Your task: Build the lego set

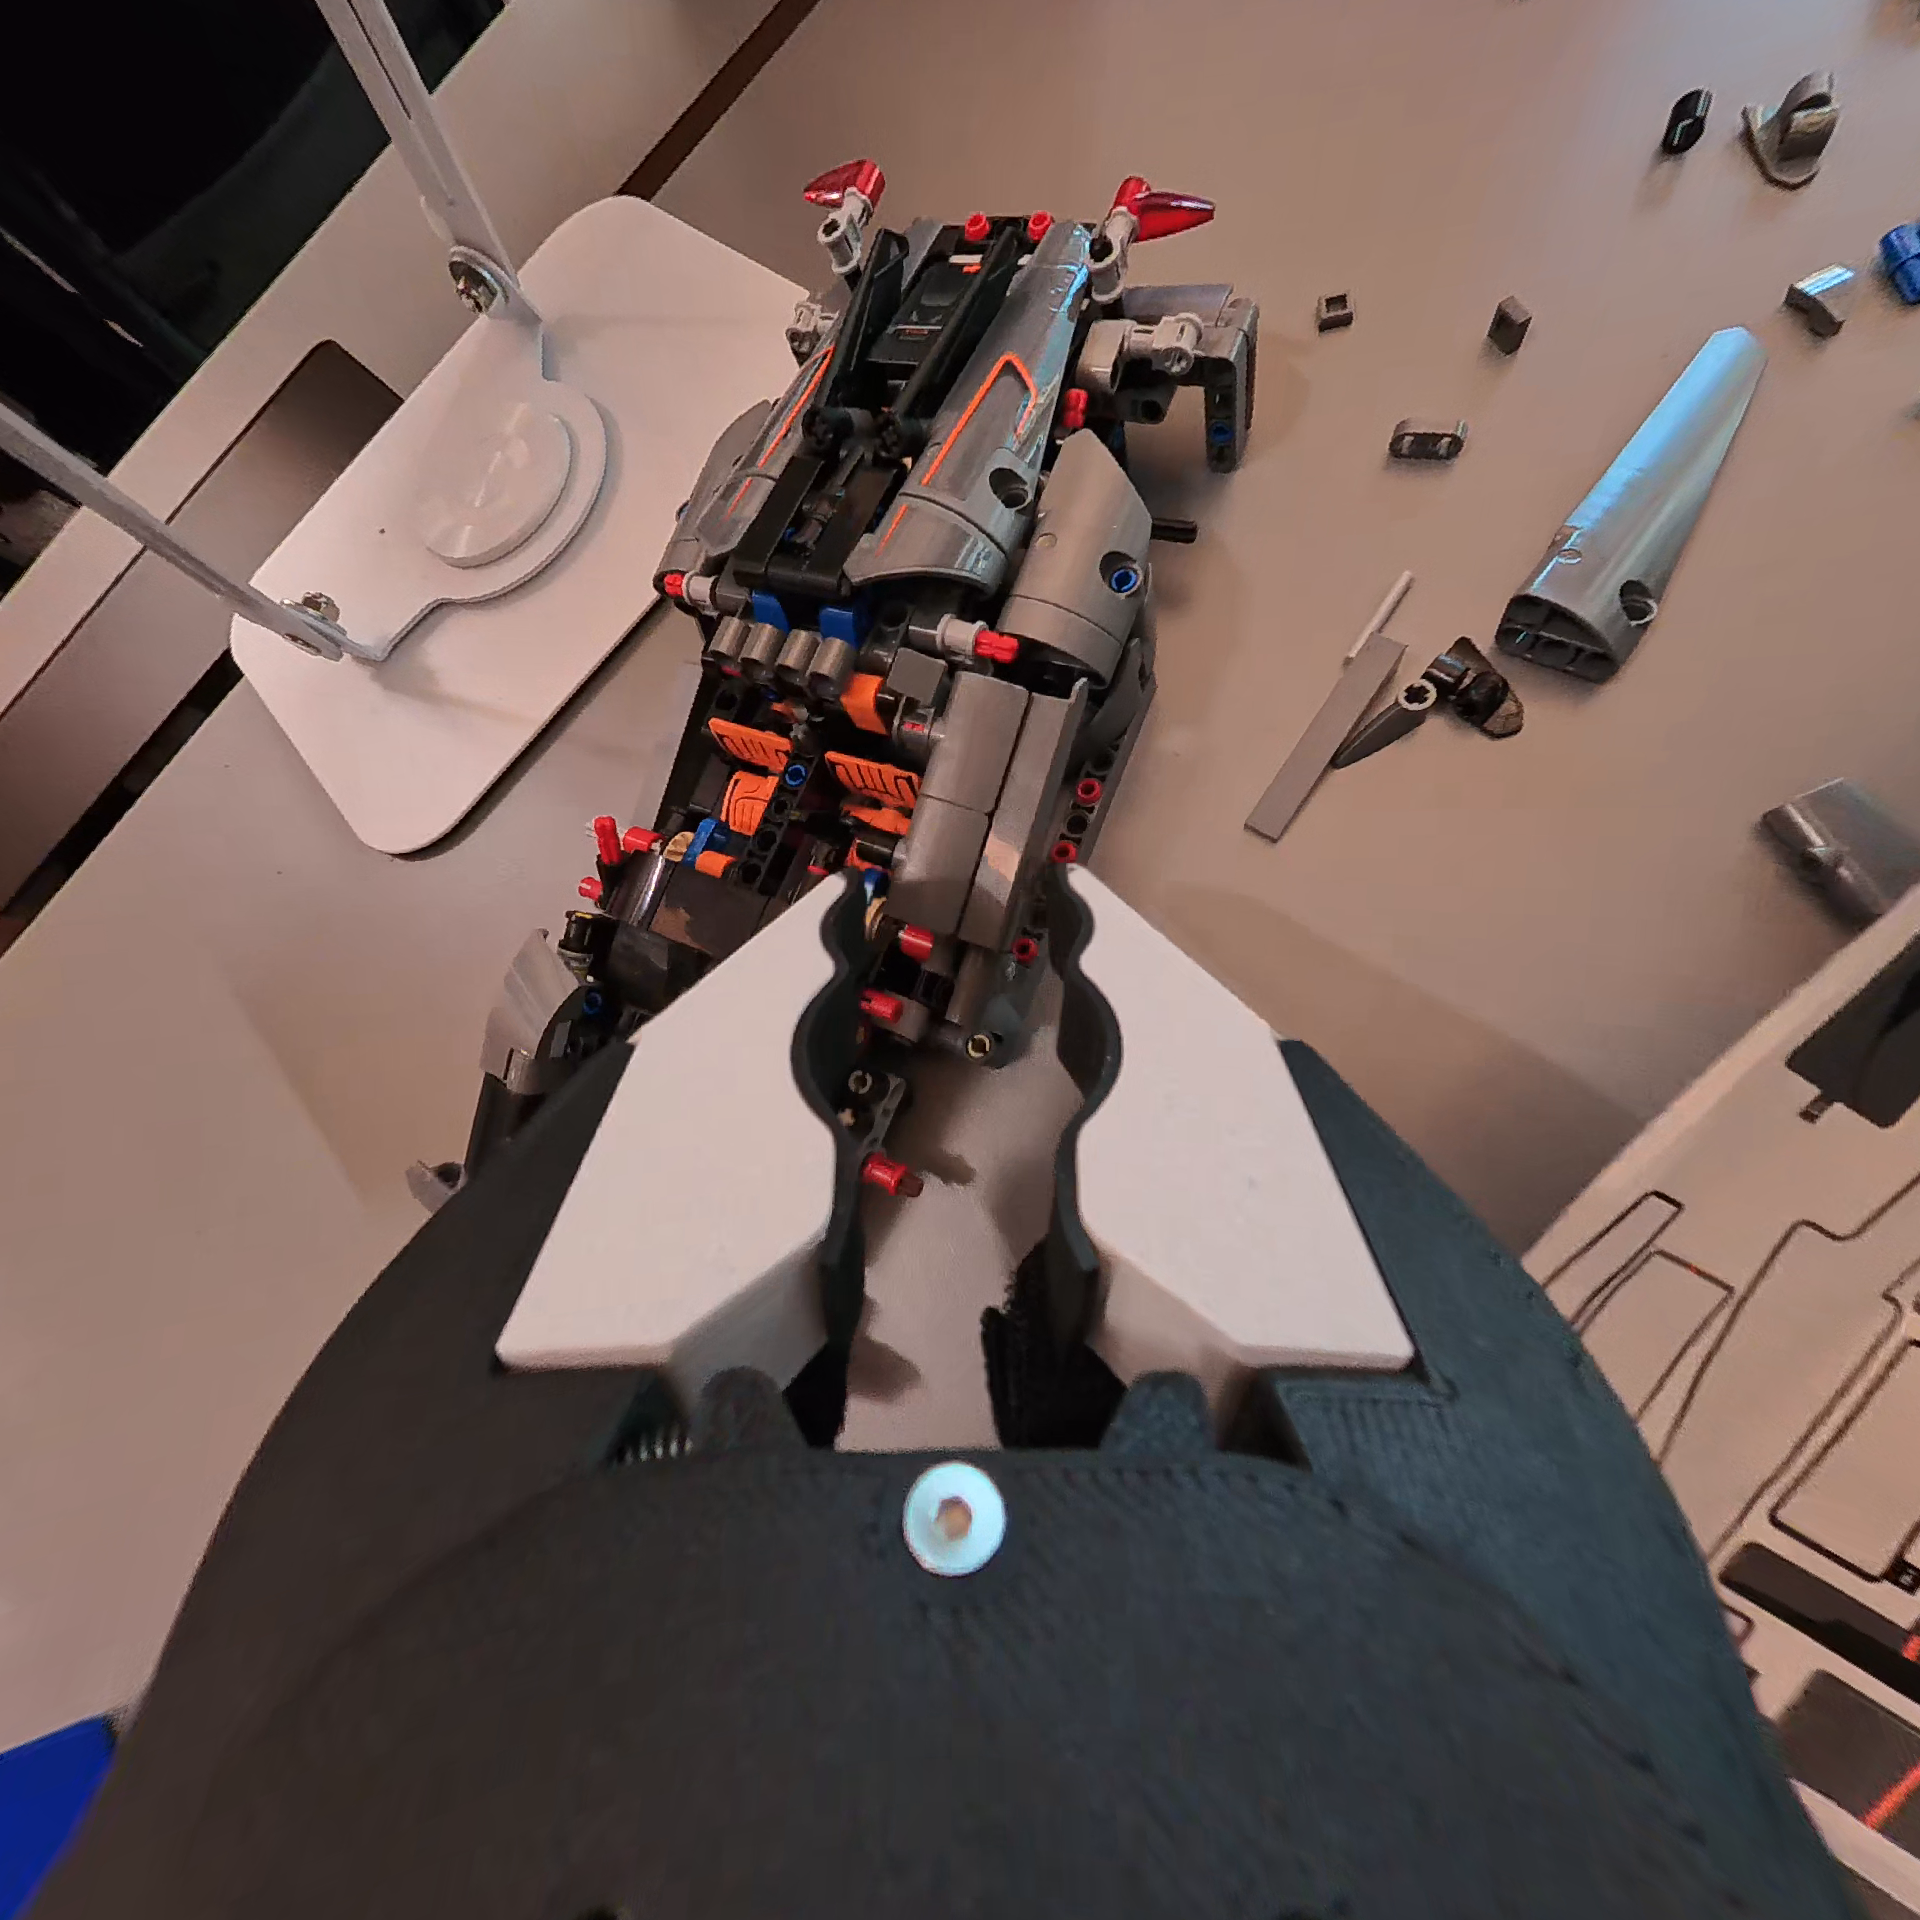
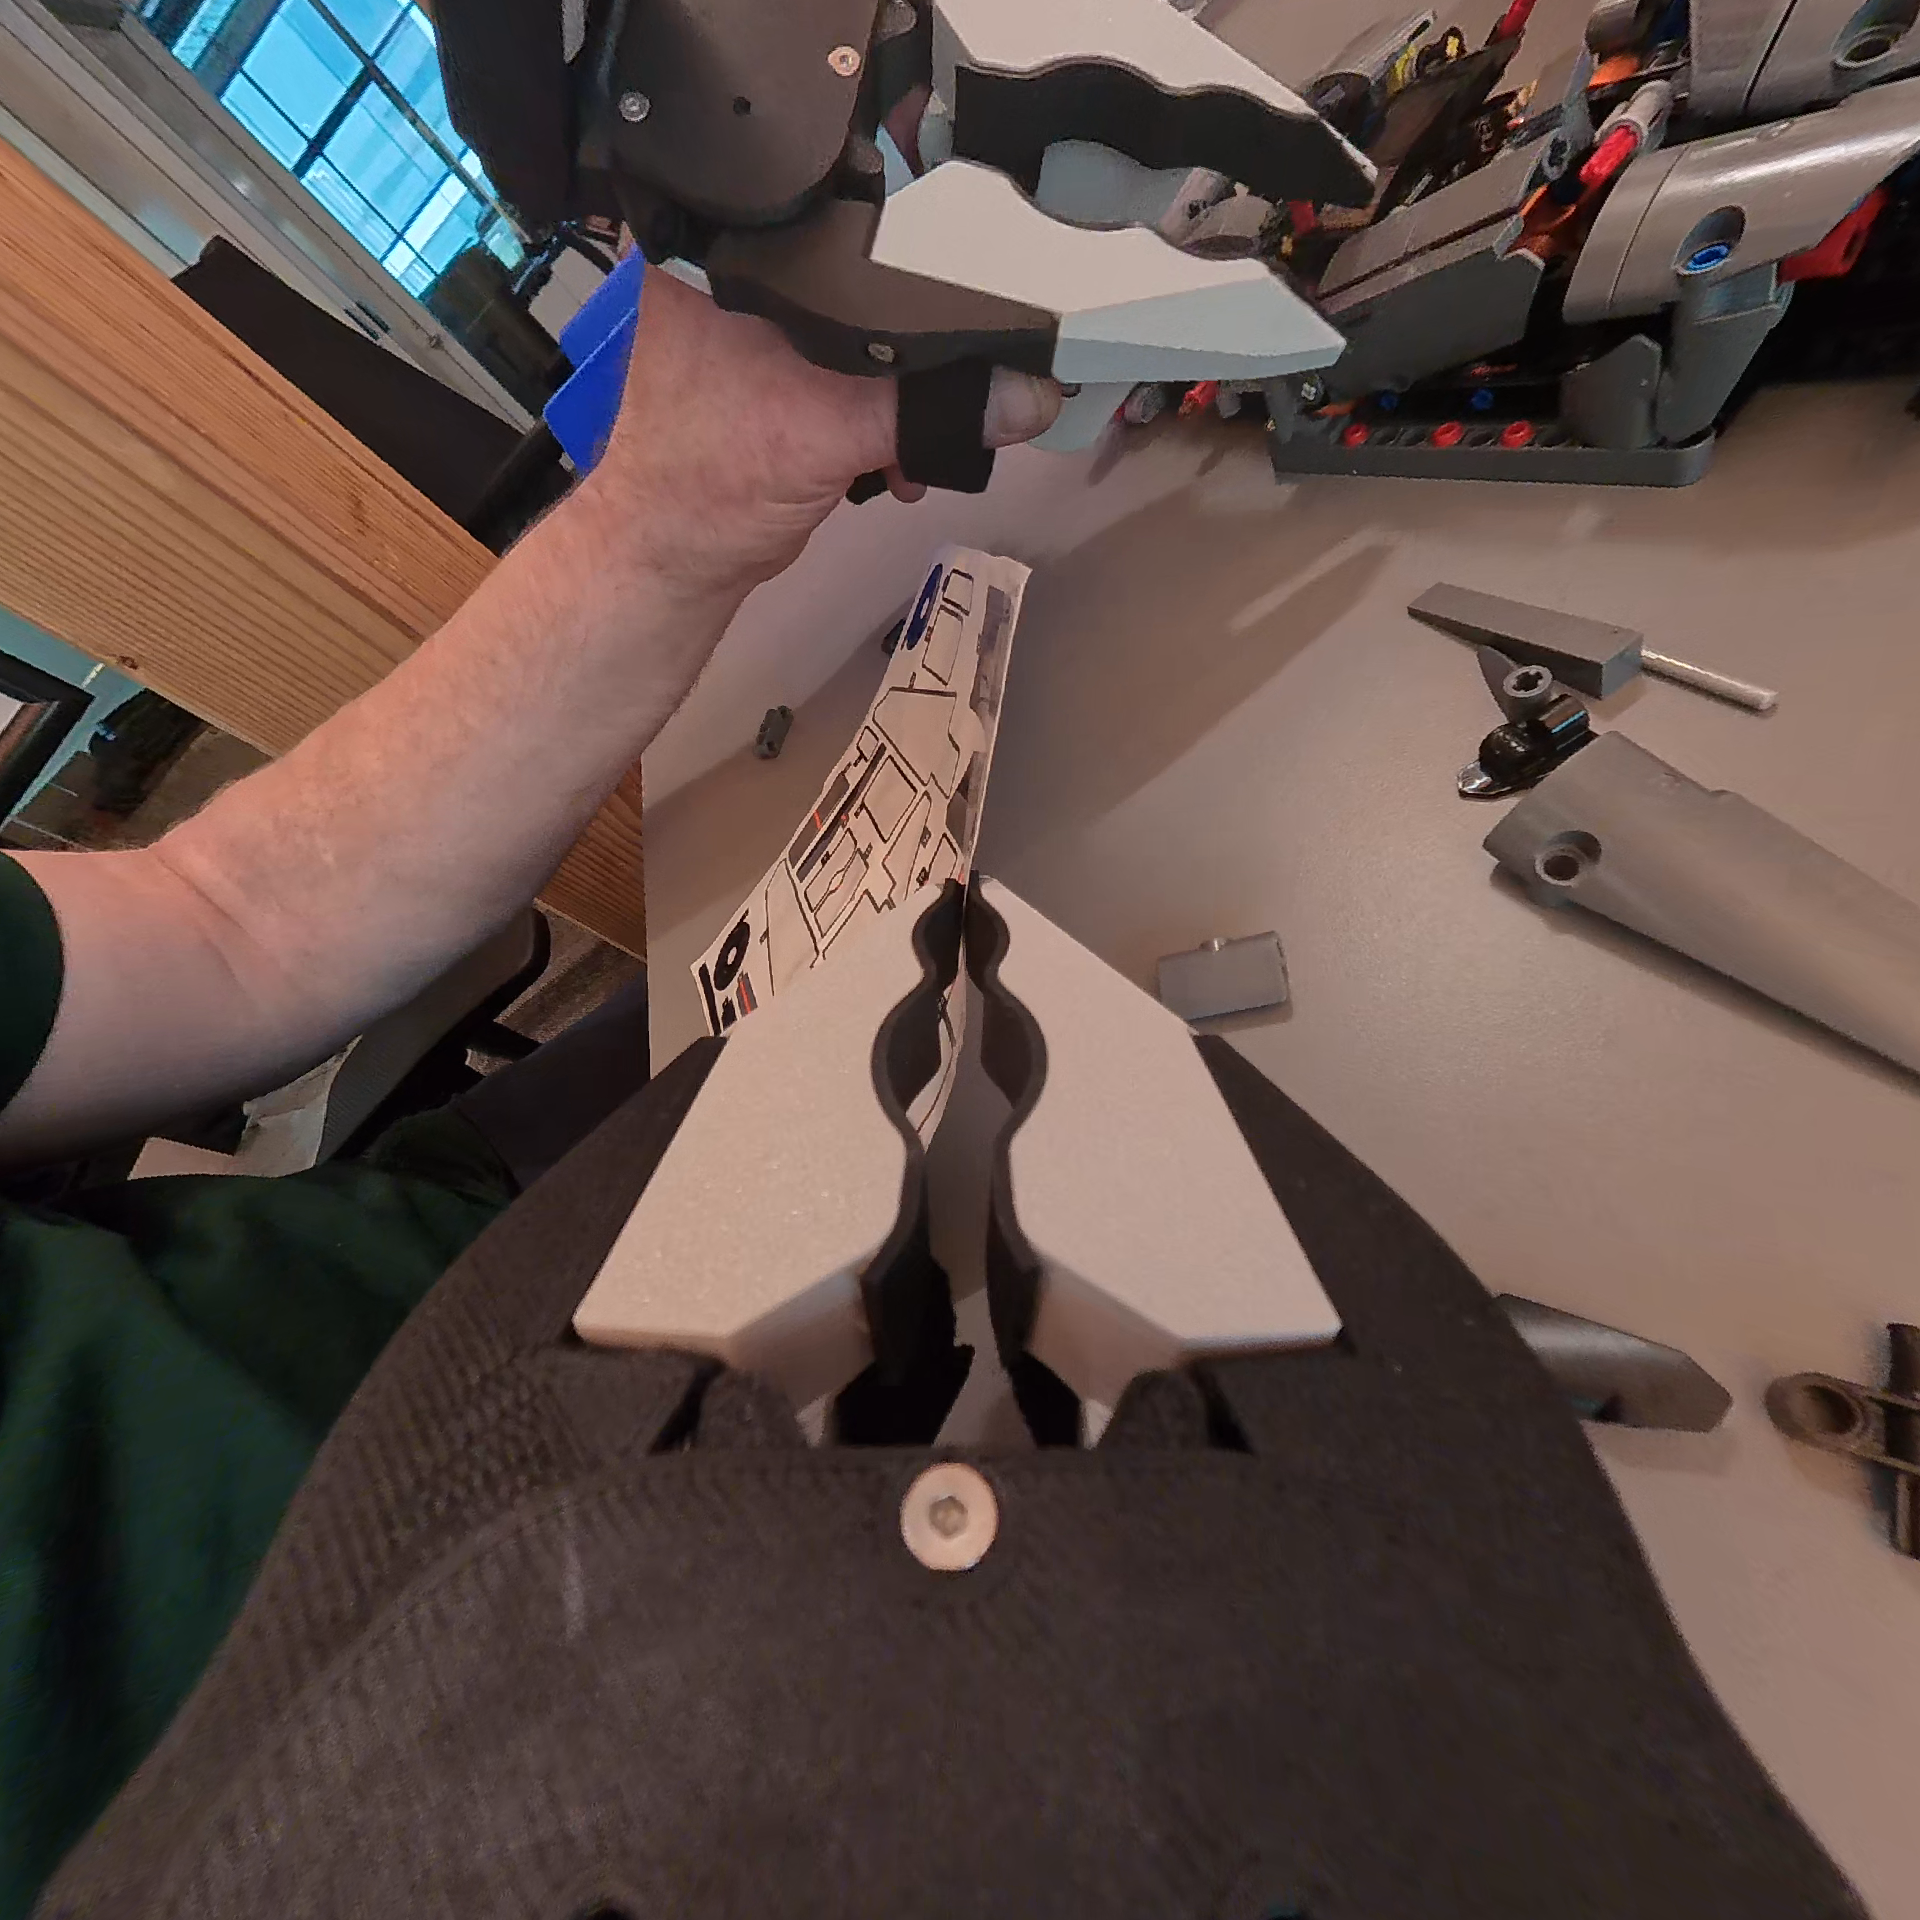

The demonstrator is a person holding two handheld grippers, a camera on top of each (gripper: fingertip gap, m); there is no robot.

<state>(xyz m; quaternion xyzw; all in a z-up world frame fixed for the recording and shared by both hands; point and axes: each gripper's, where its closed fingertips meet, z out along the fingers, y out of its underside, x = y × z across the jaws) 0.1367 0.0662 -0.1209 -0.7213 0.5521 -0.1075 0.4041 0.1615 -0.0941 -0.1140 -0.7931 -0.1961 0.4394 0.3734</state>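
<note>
On the grey table (image 1: pixel 1351 935) stands the part-built lego model (image 1: pixel 914 582), grey, black and orange. Loose pieces lie to its right: a long grey tapered panel (image 1: pixel 1642 509), a flat wedge (image 1: pixel 1330 748), small connectors. A white stand base (image 1: pixel 436 582) sits left. The model's near end is hidden behind the left gripper (image 1: pixel 961 894), whose fingers are spread around it; contact unclear. The right gripper (image 2: pixel 968 891) is pressed together, pinching a sticker sheet (image 2: pixel 894 790) held edge-up.
</note>
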